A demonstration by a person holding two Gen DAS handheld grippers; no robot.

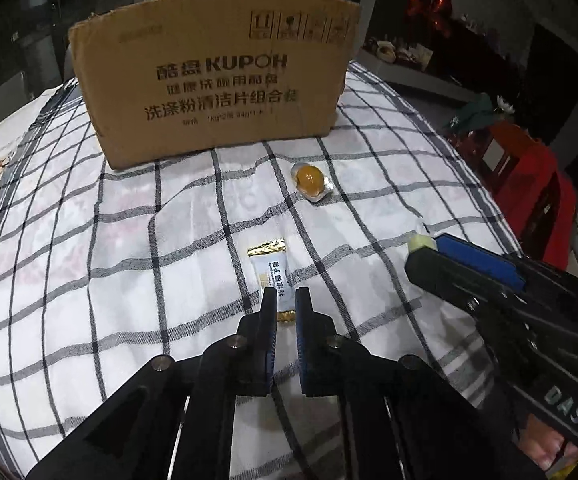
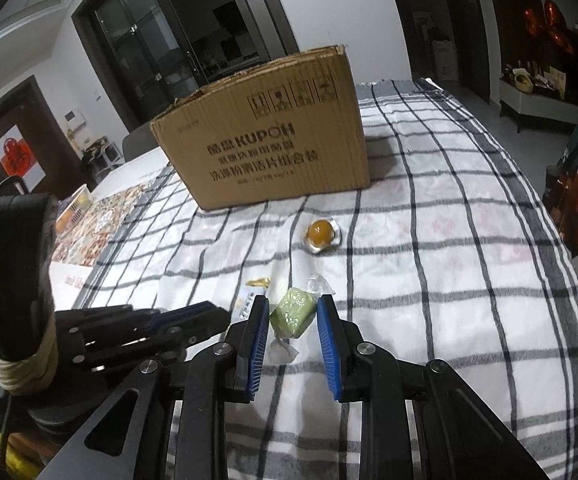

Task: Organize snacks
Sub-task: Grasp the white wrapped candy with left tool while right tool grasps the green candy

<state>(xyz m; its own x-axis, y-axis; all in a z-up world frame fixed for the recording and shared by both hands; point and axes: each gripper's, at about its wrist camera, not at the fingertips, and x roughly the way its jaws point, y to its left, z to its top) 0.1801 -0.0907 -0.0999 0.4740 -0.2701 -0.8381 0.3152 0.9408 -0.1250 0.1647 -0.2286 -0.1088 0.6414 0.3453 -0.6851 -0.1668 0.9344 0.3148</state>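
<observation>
1. Snacks lay on the table (image 1: 129, 220), near the cardboard box (image 1: 217, 80) at 12 o'clock.
2. Left hand-held gripper (image 1: 287, 300) clamped the white candy (image 1: 275, 276); right hand-held gripper (image 2: 293, 312) clamped the green sweet (image 2: 294, 310).
3. Jelly cup (image 1: 310, 178) waited loose, probably for boxing.

Cardboard box (image 1: 213, 92) stands far on the table (image 1: 89, 240); jelly cup (image 1: 311, 180) nearer right; candy sachet (image 1: 271, 272) nearest.

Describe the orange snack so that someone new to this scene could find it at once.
Start at the cardboard box standing on the checked cloth. Just in front of the box lies the orange snack: a round amber ball in clear wrapping, lying alone, unlike the green sweet and the white sachet nearer the grippers.
</observation>
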